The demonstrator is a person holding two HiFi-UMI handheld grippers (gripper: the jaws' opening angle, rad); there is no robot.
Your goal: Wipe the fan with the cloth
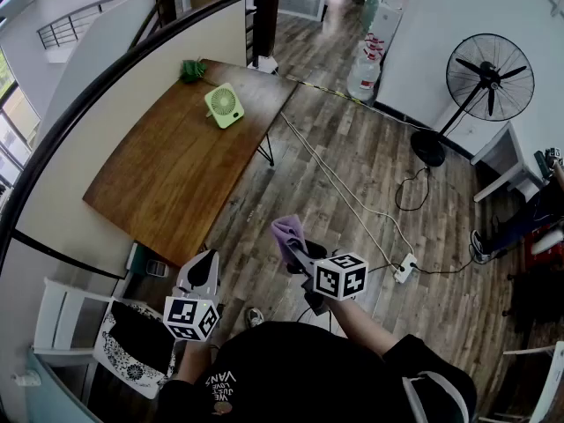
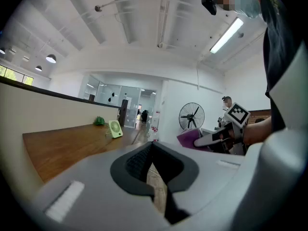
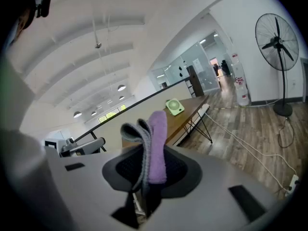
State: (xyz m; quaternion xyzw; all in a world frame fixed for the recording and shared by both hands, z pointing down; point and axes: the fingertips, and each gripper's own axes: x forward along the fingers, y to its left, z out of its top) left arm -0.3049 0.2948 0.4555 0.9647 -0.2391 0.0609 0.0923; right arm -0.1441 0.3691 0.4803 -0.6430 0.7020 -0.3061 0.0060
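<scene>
A small green desk fan [image 1: 224, 105] stands upright near the far end of the wooden table [image 1: 176, 174]; it also shows as the small fan [image 2: 115, 128] and the small fan [image 3: 174, 106] in the gripper views. My right gripper [image 1: 293, 247] is shut on a folded purple and grey cloth [image 3: 155, 143], which sticks up between its jaws; the cloth [image 1: 288, 232] is held over the floor, well short of the table. My left gripper [image 1: 202, 274] is shut with nothing in it, low beside the table's near end.
A tall black pedestal fan [image 1: 486, 82] stands at the far right by the wall. White cables [image 1: 352, 201] run across the wood floor to a power strip [image 1: 405, 268]. A green plant-like thing [image 1: 192, 70] lies at the table's far corner. A white chair [image 1: 97, 333] stands below left.
</scene>
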